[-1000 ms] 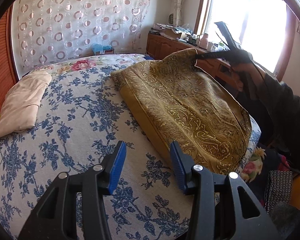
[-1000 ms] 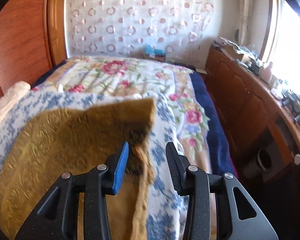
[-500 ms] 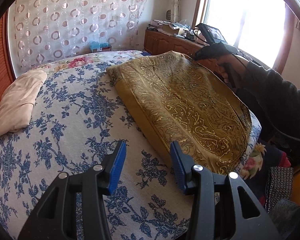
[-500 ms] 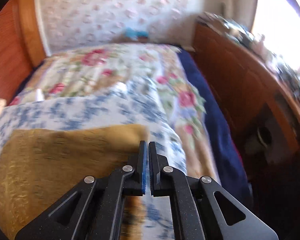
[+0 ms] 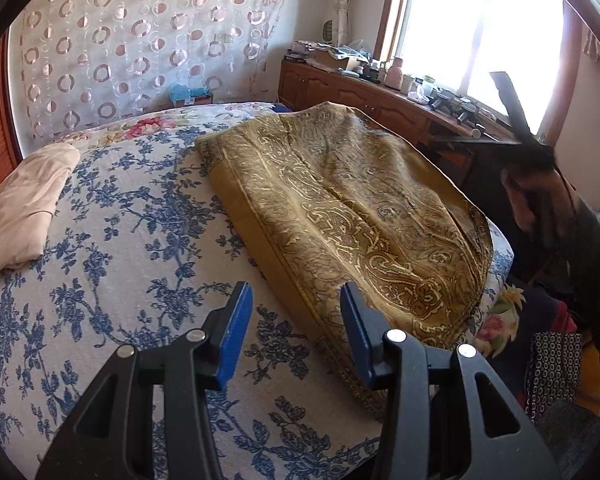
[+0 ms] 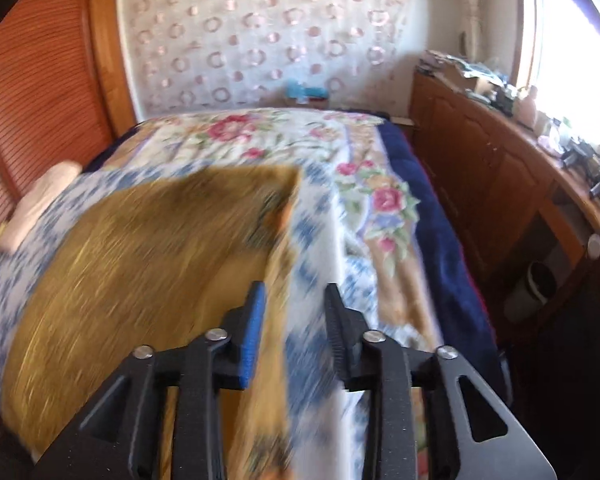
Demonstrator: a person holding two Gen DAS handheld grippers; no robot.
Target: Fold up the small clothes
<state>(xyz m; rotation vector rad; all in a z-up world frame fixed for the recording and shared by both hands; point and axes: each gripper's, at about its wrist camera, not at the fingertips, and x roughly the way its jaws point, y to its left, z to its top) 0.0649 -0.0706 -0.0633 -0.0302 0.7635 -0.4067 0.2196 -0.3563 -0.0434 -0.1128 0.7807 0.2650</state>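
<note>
A gold paisley cloth (image 5: pixel 352 208) lies folded flat on the blue-flowered bedspread (image 5: pixel 120 240). My left gripper (image 5: pixel 296 336) is open and empty, hovering over the bedspread just off the cloth's near left edge. My right gripper (image 6: pixel 294 332) is open and empty above the cloth's right edge; the cloth (image 6: pixel 148 264) looks blurred by motion in the right wrist view. In the left wrist view the right gripper's body (image 5: pixel 516 120) is raised beyond the cloth's far right side.
A folded cream garment (image 5: pixel 24 200) lies at the bed's left side. A wooden cabinet (image 5: pixel 380 96) with clutter runs under the window on the right. A wooden headboard (image 6: pixel 40 92) stands to the left. A patterned bag (image 5: pixel 552 364) sits on the floor at the right.
My right gripper shut on the cloth's far corner, laid it down, then opened and drew back upward. The cloth now lies flatter. My left gripper stayed open in place.
</note>
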